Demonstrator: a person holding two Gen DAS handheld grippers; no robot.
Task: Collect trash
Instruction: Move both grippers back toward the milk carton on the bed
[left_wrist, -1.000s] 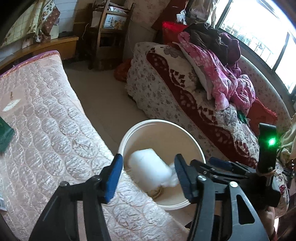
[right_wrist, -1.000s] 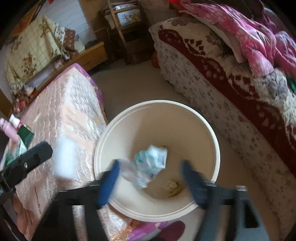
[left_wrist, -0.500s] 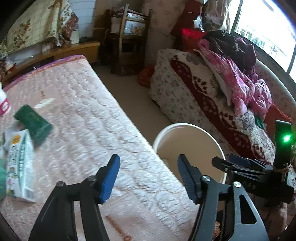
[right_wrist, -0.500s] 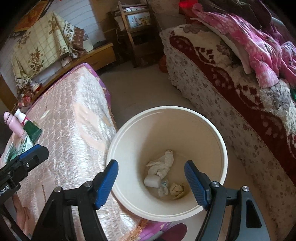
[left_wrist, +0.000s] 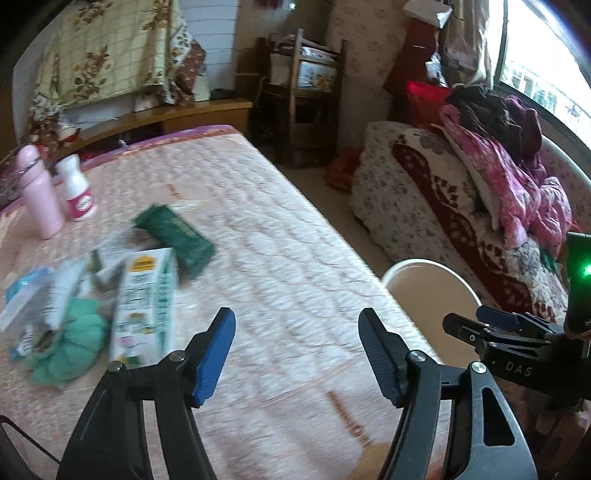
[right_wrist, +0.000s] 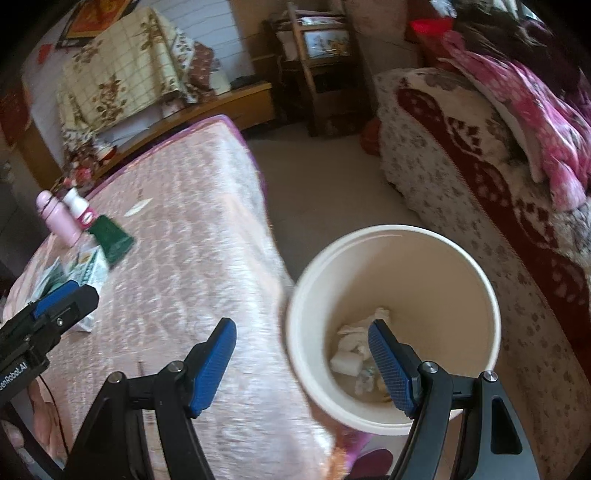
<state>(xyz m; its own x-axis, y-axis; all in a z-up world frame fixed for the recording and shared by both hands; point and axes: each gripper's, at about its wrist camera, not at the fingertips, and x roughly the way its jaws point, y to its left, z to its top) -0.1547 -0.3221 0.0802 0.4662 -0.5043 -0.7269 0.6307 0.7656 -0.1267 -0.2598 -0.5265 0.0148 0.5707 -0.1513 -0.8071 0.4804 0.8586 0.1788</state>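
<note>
A cream bin stands on the floor beside the pink quilted mattress; white crumpled tissue lies in its bottom. The bin also shows in the left wrist view. My left gripper is open and empty above the mattress. Left of it lies a trash pile: a white-green carton, a dark green packet, a teal wad and clear wrappers. My right gripper is open and empty over the bin's left rim.
A pink bottle and a white bottle stand at the mattress's far left. A sofa with patterned cover and pink clothes runs along the right. A wooden rack stands at the back.
Both grippers let trash drop into the bin and swung left. The left view turned from the bin to the trash pile on the mattress. The right gripper shifted left of the bin.
</note>
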